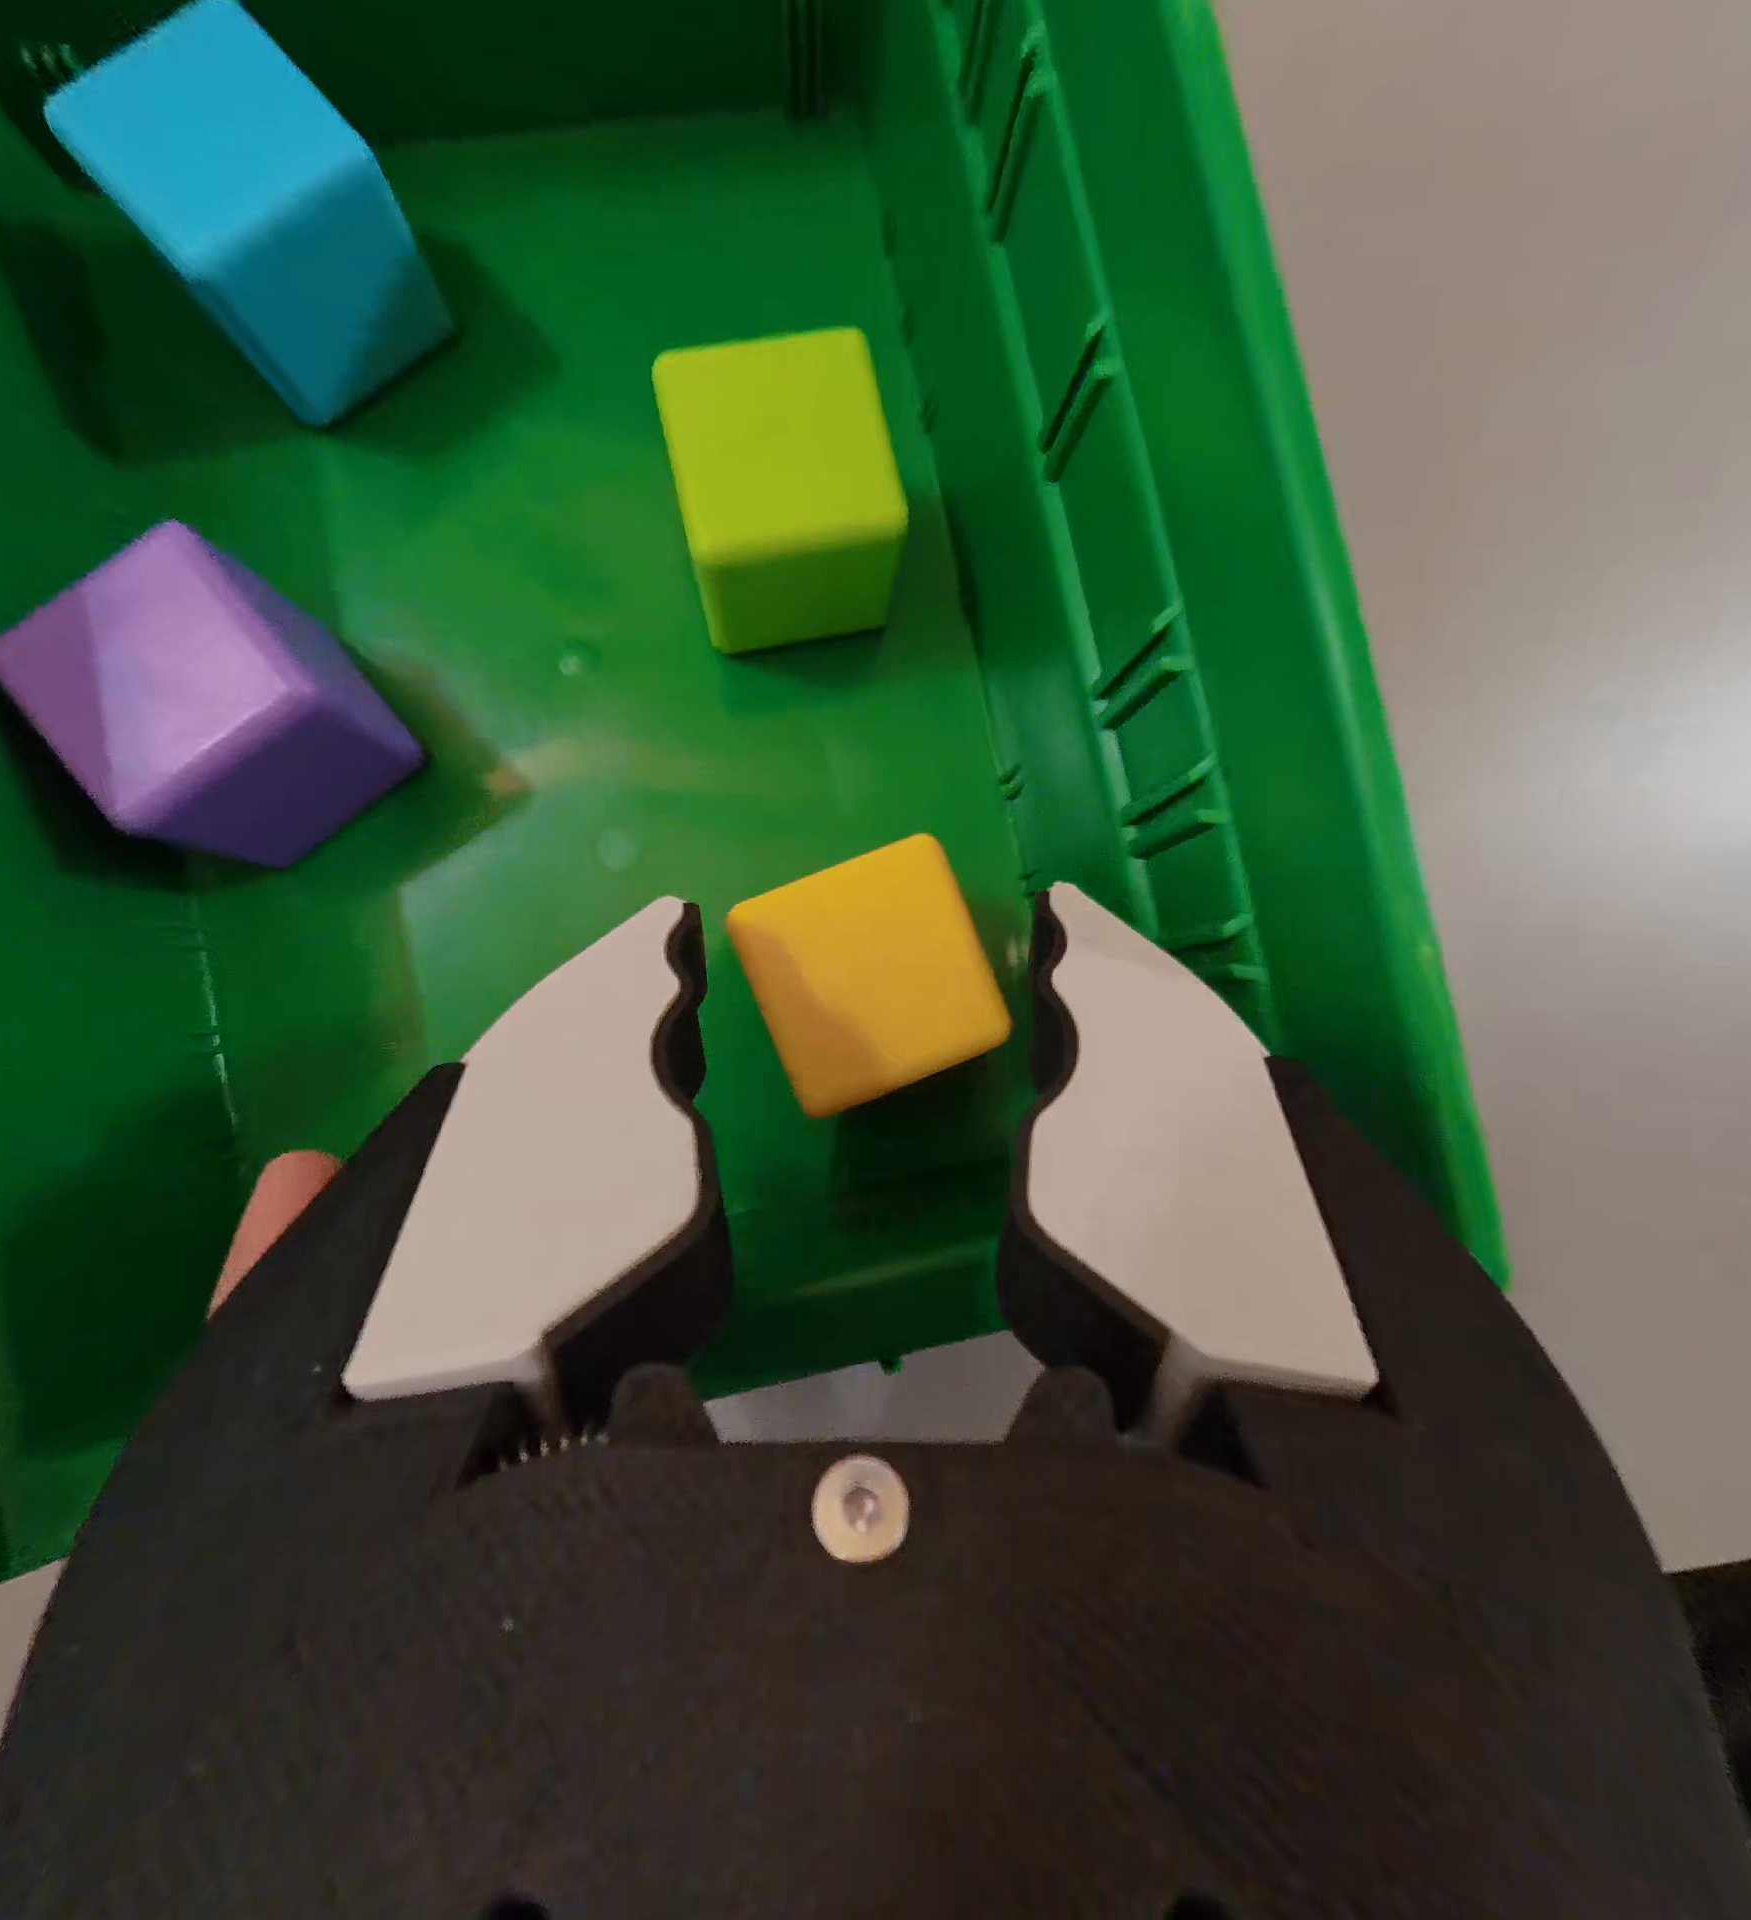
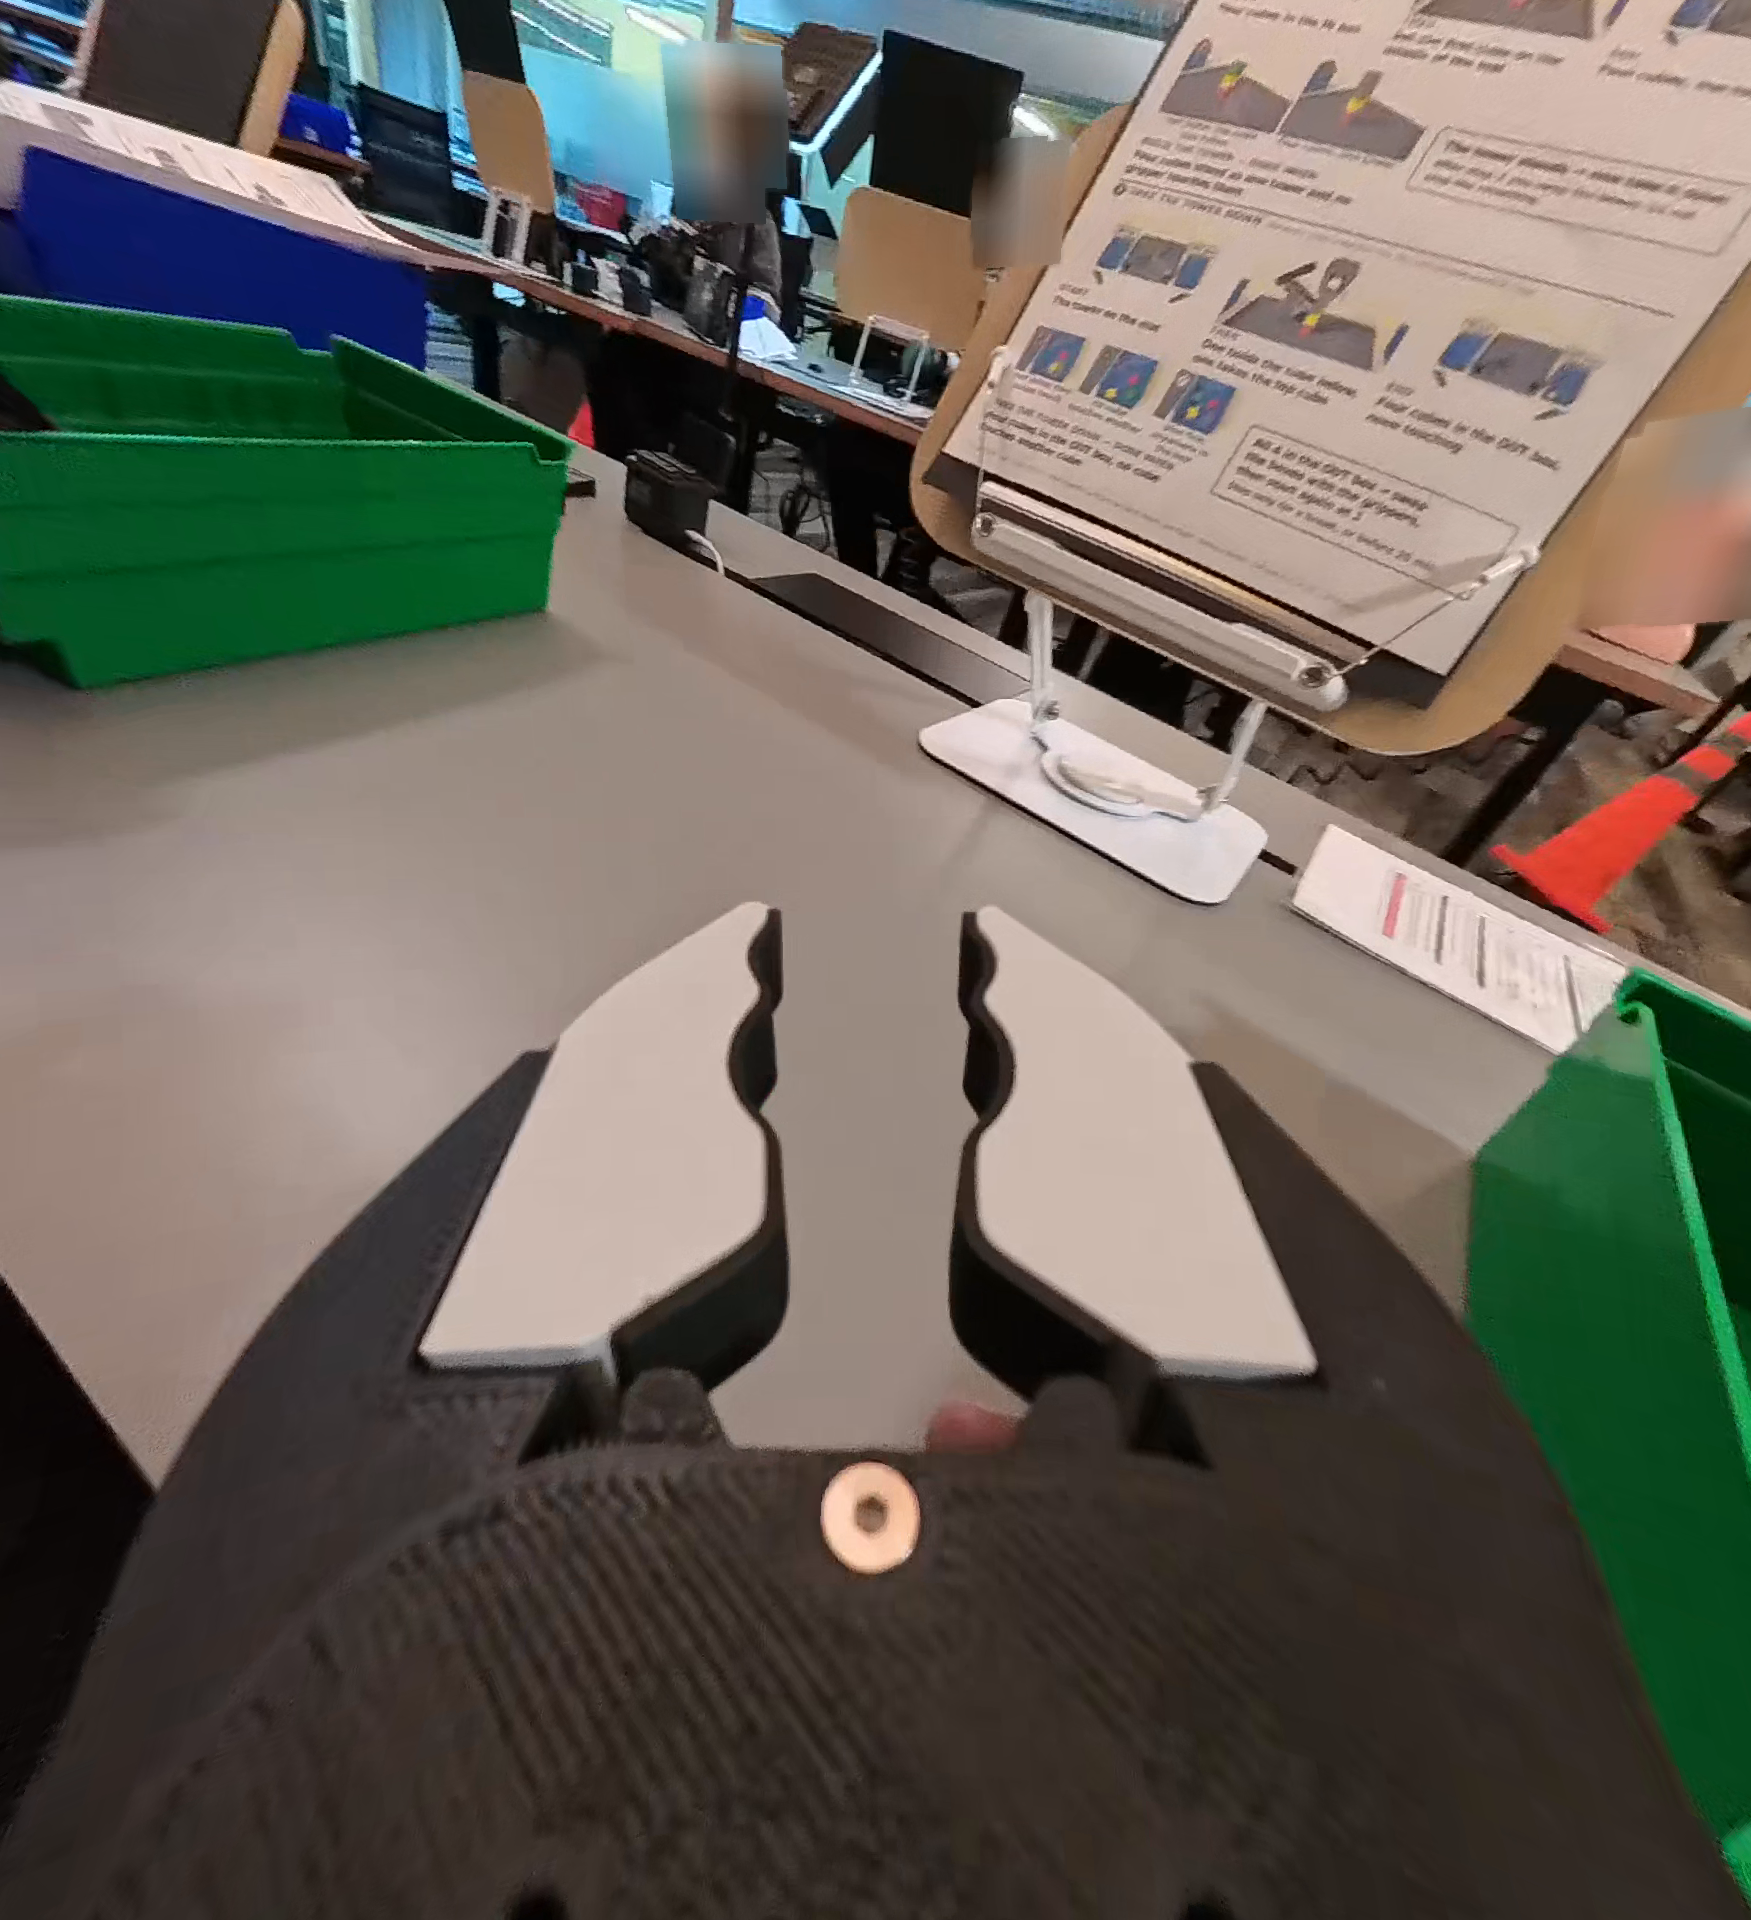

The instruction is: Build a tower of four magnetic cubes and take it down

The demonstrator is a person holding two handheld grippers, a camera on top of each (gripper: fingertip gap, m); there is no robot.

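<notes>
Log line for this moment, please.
left gripper: open, straddling yellow cube in green plastic bin | right gripper: open, empty, over grey table

Two matching sets of tongs here. Left tongs [image 1: 866,914]: matte black printed body, ridged layer lines across the wide rounded base, pale grey plates capping both fingers [image 1: 580,1122], wavy black inner pads, silver screw [image 1: 858,1509] dead centre, small spring at the left hinge. Right tongs [image 2: 866,925]: same black shell, same grey-topped fingers [image 2: 1110,1153], same scalloped pads, silver washer and screw [image 2: 869,1517] in the middle.
</notes>
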